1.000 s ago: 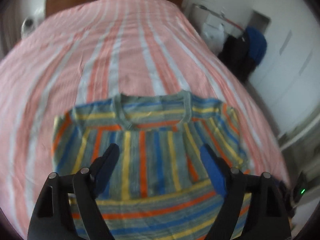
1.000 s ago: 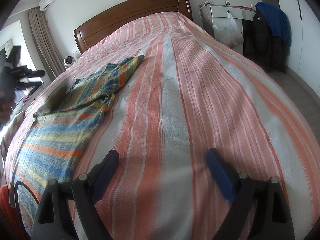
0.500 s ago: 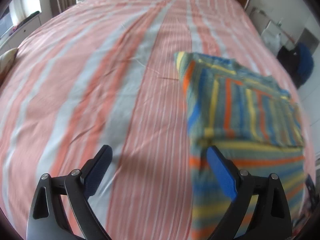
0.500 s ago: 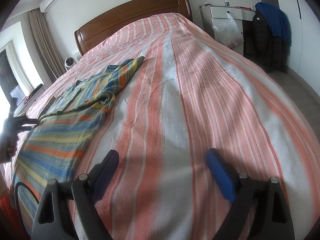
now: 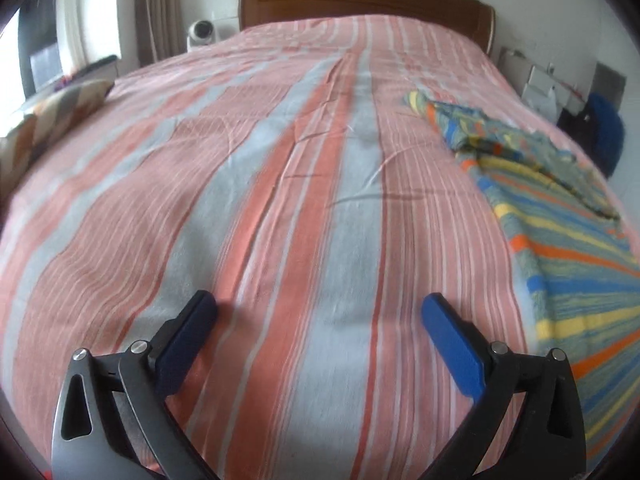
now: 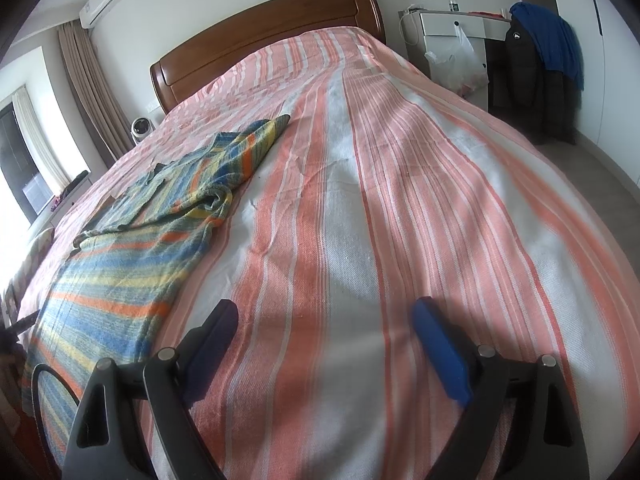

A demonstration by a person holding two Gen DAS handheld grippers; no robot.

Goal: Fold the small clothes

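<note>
A striped knit sweater [image 6: 132,240] lies partly folded on the pink-striped bedspread [image 5: 280,200] of a bed with a wooden headboard [image 5: 360,0]. The left tongs [image 5: 320,312], jaws just widened and empty, hover over bare bedspread beside the sweater; the right tongs [image 6: 324,320] stand open, empty too.

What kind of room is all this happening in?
A home bedroom, almost certainly. A large bed under a pink striped cover fills the view, with a wooden headboard against the wall. Curtains hang by a window, and a striped sweater lies spread out on the bed.
</note>
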